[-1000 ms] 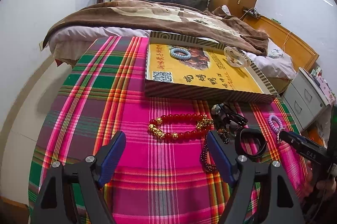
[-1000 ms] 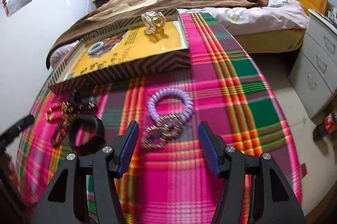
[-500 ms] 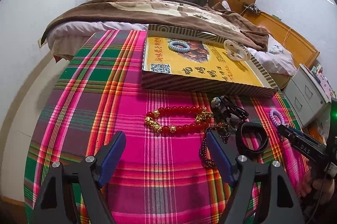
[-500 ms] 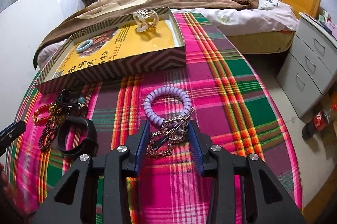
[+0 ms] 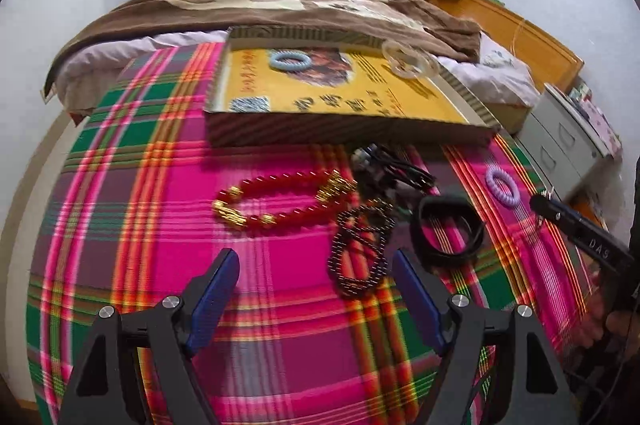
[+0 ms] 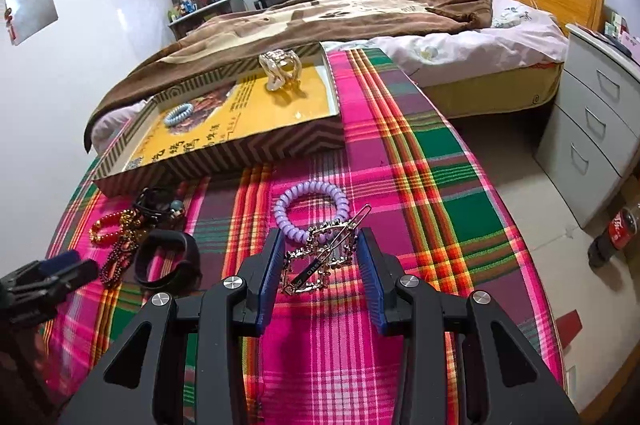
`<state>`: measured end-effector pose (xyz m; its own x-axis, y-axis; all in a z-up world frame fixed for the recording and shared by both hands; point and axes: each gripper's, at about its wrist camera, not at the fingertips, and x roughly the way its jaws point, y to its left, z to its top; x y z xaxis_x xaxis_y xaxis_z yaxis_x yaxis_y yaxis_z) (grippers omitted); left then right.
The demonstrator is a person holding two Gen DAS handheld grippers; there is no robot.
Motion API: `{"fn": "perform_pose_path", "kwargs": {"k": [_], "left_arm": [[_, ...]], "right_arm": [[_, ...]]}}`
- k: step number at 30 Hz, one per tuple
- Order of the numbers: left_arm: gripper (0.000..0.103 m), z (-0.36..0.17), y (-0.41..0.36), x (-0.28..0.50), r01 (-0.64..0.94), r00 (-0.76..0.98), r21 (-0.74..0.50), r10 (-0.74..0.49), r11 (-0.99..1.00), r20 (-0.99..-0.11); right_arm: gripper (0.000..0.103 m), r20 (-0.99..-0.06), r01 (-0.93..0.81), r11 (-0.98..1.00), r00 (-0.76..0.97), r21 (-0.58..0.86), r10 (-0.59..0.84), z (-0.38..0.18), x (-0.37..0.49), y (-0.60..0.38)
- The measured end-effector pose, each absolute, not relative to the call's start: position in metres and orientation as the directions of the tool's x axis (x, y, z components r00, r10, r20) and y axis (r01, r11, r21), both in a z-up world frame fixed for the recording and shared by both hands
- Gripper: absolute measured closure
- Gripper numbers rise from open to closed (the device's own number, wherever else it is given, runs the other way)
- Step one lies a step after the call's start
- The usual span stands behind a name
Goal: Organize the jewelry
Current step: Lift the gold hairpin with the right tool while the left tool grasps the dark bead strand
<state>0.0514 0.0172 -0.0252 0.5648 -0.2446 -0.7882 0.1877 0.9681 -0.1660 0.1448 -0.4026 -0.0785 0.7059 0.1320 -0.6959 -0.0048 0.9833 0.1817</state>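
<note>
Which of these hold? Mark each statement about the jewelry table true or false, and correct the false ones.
1. The right gripper is closed on the rhinestone hair clip. True.
2. The left gripper holds the red bead bracelet. False: it is open and empty; the bracelet lies on the plaid cloth.
3. The purple coil hair tie is inside the yellow box. False: it lies on the cloth in front of the box.
4. A light blue coil tie lies in the box. True.
5. A black band lies on the cloth. True.
</note>
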Motion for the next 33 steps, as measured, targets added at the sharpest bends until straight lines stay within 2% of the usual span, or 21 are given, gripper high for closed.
{"fn": "perform_pose_path", "kwargs": {"k": [8, 17, 19, 24, 28, 30, 33], "left_arm": [[0.025, -0.035, -0.006, 0.063, 0.223, 0.537, -0.119, -0.224, 0.967, -0.814], [0.026, -0.04, -0.021, 0.07, 0.218, 0.548, -0.013, -0.134, 0.976, -0.826], [0.039, -0.039, -0.022, 0.069, 0.219, 0.553, -0.009, -0.132, 0.976, -0.823], [0.057, -0.036, -0.022, 0.068, 0.223, 0.552, -0.006, -0.131, 0.975, -0.823], [0.086, -0.034, -0.022, 0.066, 0.231, 0.552, -0.006, -0.136, 0.973, -0.822], [0.091, -0.033, -0.021, 0.065, 0.233, 0.547, -0.022, -0.15, 0.972, -0.823], [0.093, -0.032, -0.019, 0.063, 0.229, 0.548, -0.037, -0.16, 0.973, -0.821]], "right_arm": [[0.065, -0.685, -0.013, 0.979, 0.713, 0.203, 0.151, -0.076, 0.145, -0.408], [0.065, -0.676, -0.02, 0.977, 0.719, 0.212, 0.161, -0.074, 0.146, -0.412], [0.065, -0.672, -0.023, 0.977, 0.722, 0.214, 0.164, -0.074, 0.146, -0.411], [0.065, -0.671, -0.027, 0.976, 0.722, 0.216, 0.169, -0.073, 0.146, -0.41], [0.065, -0.669, -0.029, 0.976, 0.724, 0.214, 0.168, -0.073, 0.146, -0.409], [0.065, -0.667, -0.028, 0.977, 0.727, 0.212, 0.166, -0.072, 0.146, -0.408], [0.065, -0.663, -0.029, 0.977, 0.731, 0.212, 0.165, -0.07, 0.144, -0.407]]}}
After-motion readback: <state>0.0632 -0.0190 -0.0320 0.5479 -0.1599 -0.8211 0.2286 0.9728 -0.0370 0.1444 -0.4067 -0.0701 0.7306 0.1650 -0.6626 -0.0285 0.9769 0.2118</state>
